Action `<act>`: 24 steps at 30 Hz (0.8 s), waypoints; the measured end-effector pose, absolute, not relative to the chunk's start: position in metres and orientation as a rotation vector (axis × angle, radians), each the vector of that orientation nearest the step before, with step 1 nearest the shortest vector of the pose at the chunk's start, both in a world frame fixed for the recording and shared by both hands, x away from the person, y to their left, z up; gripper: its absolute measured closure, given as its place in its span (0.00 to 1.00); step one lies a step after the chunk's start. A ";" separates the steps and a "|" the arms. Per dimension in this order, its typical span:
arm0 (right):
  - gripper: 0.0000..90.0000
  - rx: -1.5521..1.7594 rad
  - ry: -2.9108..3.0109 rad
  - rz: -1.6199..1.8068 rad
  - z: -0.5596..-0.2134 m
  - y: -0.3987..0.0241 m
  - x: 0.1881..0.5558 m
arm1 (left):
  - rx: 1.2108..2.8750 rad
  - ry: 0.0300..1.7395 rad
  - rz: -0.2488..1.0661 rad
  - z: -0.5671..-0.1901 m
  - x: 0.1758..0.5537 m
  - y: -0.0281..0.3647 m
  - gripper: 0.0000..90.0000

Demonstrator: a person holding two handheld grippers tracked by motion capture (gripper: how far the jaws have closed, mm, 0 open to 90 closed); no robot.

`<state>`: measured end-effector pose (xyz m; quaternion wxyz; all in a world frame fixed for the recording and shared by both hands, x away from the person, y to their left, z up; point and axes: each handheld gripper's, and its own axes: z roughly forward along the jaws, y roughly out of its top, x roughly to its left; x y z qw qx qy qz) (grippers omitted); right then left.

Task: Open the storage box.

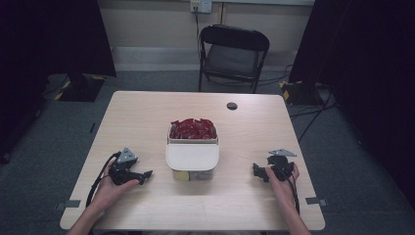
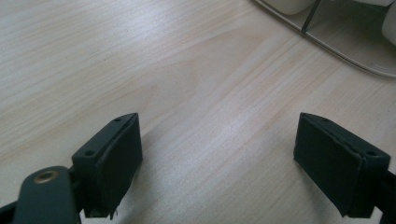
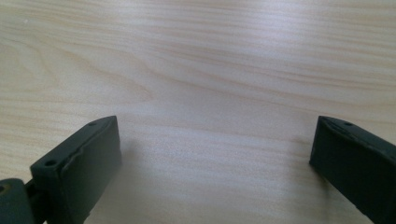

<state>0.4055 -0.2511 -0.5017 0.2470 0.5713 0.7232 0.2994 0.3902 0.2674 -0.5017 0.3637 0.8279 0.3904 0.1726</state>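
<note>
A pale wooden surface (image 1: 147,117) seen from above. At the left, a hand rests the left claw (image 1: 146,175) on the wood, its jaws spread wide with nothing between them, pointing toward the middle. In the middle stands a clear container (image 1: 192,161) with a white lid covering its near part and red packets (image 1: 193,129) heaped in the far part. At the right, well apart from the container, the right claw (image 1: 255,171) also rests released and empty. A risk: approaching low from either side could shove the light container or tip packets out.
</note>
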 end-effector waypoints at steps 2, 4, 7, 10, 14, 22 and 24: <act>0.01 1.558 1.974 0.816 -0.502 -0.251 0.405 | 2.129 1.005 0.445 -0.502 0.390 0.267 0.17; 0.01 1.557 1.974 0.817 -0.502 -0.251 0.405 | 2.130 1.005 0.444 -0.502 0.390 0.267 0.17; 0.01 1.559 1.972 0.816 -0.502 -0.251 0.405 | 2.130 1.005 0.440 -0.502 0.390 0.267 0.16; 0.01 1.563 1.968 0.814 -0.502 -0.251 0.405 | 2.130 1.004 0.439 -0.502 0.391 0.267 0.16; 0.01 1.566 1.965 0.817 -0.502 -0.250 0.406 | 2.131 1.003 0.440 -0.502 0.391 0.267 0.16; 0.14 1.538 1.978 0.823 -0.497 -0.247 0.404 | 2.130 1.003 0.438 -0.502 0.391 0.267 0.16; 0.18 1.547 1.992 0.814 -0.495 -0.247 0.404 | 2.130 1.003 0.439 -0.502 0.391 0.267 0.16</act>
